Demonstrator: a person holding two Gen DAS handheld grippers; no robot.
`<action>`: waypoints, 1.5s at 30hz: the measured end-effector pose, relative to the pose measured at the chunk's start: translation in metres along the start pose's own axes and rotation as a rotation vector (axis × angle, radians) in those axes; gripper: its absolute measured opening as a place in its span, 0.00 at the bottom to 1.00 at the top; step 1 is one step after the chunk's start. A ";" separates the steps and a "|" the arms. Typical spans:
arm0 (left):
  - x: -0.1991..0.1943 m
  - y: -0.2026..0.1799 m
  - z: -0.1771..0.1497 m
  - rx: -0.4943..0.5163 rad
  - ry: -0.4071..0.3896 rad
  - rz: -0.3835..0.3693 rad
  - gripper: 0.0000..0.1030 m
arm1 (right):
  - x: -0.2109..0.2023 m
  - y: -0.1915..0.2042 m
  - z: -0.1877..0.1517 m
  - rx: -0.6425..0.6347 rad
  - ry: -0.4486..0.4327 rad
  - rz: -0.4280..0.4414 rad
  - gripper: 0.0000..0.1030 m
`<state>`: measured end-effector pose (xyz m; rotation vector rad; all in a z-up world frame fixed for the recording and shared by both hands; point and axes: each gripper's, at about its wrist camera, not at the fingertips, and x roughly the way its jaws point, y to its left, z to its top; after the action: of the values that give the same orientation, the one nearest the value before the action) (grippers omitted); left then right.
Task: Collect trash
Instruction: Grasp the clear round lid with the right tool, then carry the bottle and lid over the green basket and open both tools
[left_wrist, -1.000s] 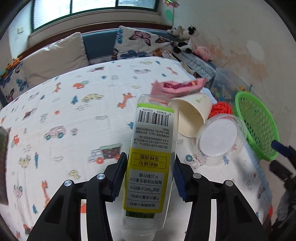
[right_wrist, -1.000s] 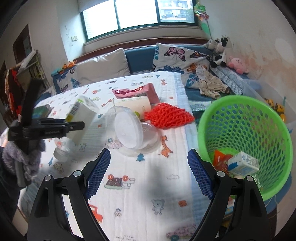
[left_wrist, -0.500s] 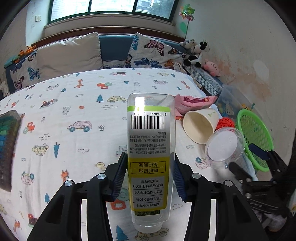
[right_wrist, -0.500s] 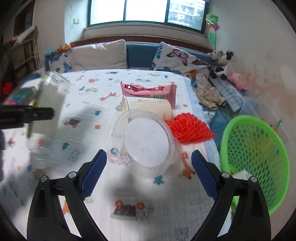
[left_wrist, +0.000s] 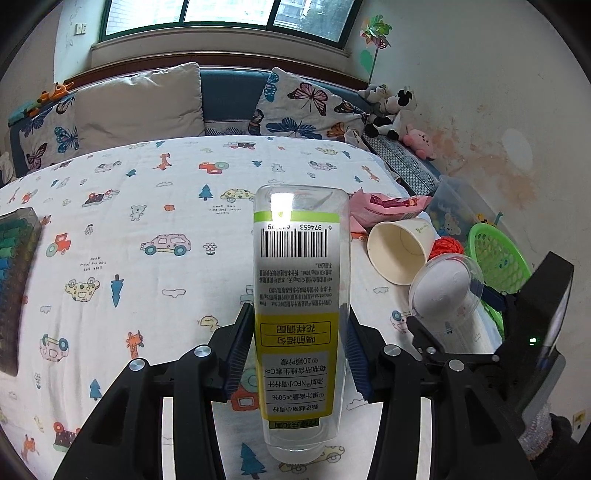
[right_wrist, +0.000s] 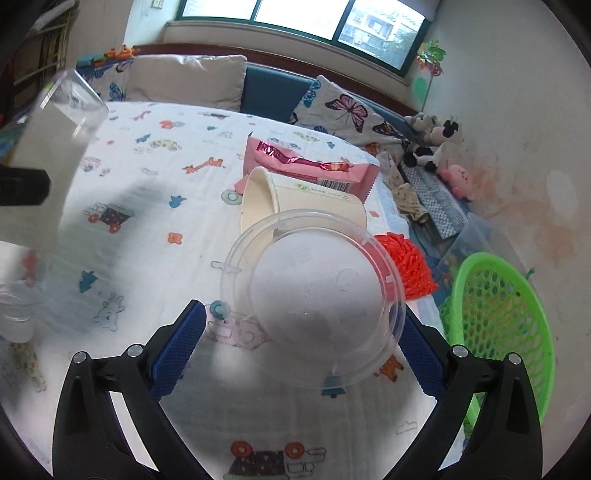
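Observation:
My left gripper is shut on a clear plastic bottle with a yellow-green label, held above the printed bedsheet. That bottle shows blurred at the left of the right wrist view. My right gripper has its jaws opening wide around a clear round tub that lies on its side; the pads do not press on it. Behind the tub lie a paper cup, a pink wrapper and a red net. A green basket stands to the right, off the bed's edge.
Pillows and plush toys line the far side. A box of coloured pens lies at the left on the sheet. A clear storage bin sits beside the basket, below a stained wall.
My right gripper has come down and forward to the clear tub, and its jaws have spread wider around it. The left gripper, still holding the bottle, has shifted sideways and rolled a little.

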<state>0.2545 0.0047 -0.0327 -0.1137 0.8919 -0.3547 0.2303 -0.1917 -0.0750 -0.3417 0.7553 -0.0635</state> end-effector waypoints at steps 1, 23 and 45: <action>0.000 0.001 0.000 -0.003 0.000 -0.003 0.44 | 0.001 0.002 0.000 -0.006 -0.002 -0.005 0.96; -0.009 -0.013 -0.001 0.009 -0.013 -0.038 0.44 | -0.042 -0.055 -0.005 0.231 -0.039 0.203 0.89; -0.021 -0.127 0.022 0.130 -0.028 -0.215 0.44 | -0.079 -0.214 -0.054 0.528 -0.033 0.237 0.89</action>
<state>0.2272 -0.1076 0.0271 -0.0943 0.8284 -0.6088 0.1504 -0.3941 0.0105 0.2489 0.7128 -0.0318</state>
